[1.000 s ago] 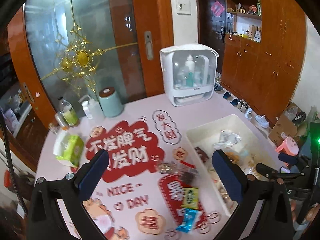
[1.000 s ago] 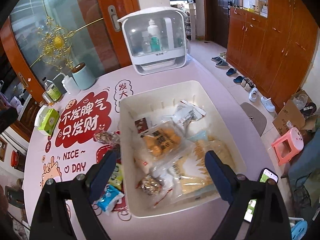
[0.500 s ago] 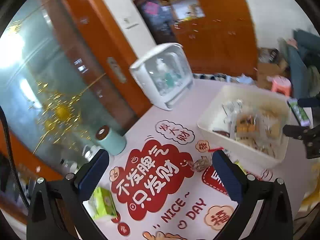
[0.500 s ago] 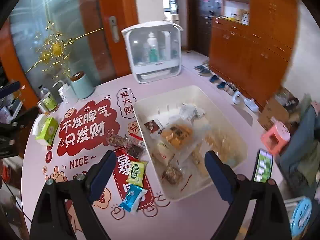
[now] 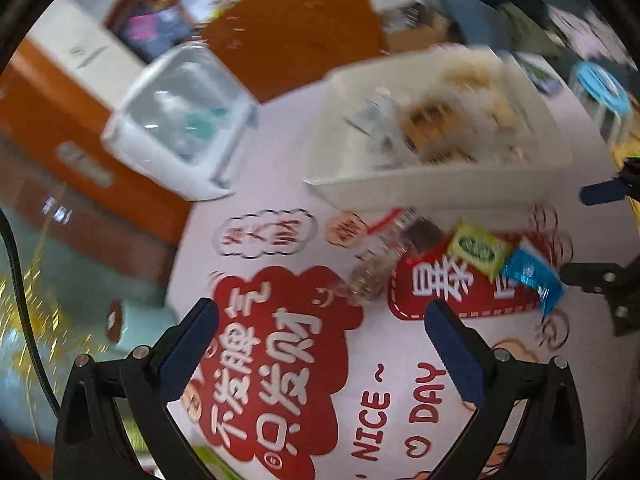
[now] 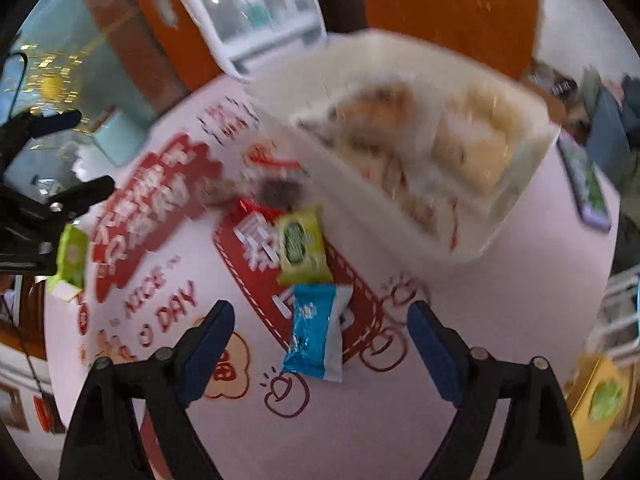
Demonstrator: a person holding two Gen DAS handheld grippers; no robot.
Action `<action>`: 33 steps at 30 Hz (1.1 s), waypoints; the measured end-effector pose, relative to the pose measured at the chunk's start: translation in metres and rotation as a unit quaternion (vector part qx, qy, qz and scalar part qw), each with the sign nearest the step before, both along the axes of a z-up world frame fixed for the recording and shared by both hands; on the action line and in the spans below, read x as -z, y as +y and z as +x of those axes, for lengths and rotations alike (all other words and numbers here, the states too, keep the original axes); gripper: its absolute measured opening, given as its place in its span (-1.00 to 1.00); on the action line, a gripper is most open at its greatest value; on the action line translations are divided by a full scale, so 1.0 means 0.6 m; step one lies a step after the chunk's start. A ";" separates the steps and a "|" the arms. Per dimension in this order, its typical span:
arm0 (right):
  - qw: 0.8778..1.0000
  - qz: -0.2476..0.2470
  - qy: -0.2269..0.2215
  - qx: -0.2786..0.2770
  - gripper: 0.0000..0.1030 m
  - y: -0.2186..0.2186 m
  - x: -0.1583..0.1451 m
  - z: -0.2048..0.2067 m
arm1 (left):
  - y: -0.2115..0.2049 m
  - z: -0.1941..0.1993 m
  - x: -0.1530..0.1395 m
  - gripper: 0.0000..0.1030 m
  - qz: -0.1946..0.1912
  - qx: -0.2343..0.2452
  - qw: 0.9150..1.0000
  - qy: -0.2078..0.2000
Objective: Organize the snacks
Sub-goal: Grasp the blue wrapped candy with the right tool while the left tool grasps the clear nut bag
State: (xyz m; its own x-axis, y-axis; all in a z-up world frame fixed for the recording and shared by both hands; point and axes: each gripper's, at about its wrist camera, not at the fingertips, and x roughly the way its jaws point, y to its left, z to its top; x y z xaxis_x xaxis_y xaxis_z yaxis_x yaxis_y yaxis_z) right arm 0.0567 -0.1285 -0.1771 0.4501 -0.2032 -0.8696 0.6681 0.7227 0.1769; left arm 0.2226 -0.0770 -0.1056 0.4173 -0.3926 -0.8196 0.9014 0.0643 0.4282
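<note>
My right gripper (image 6: 318, 344) is spread wide and empty over the blue packet (image 6: 314, 330), with the bin (image 6: 460, 240) at 1 o'clock. I'd drop straight down and pinch across its middle. Left gripper (image 5: 320, 346) is wide apart too. Both cameras have swung lower since half a second ago.

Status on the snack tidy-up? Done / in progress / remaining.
Done: white bin already holds several packets. In hand: nothing; left gripper and right gripper are both open, the right lined up over the blue packet. Left: blue packet, green packet and the blurred dark packets on the table.
</note>
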 end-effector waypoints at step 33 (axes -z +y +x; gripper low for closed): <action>0.995 -0.056 0.070 0.035 -0.27 0.024 0.112 -0.004 | -0.127 0.104 0.240 -0.15 0.115 0.058 0.977 0.169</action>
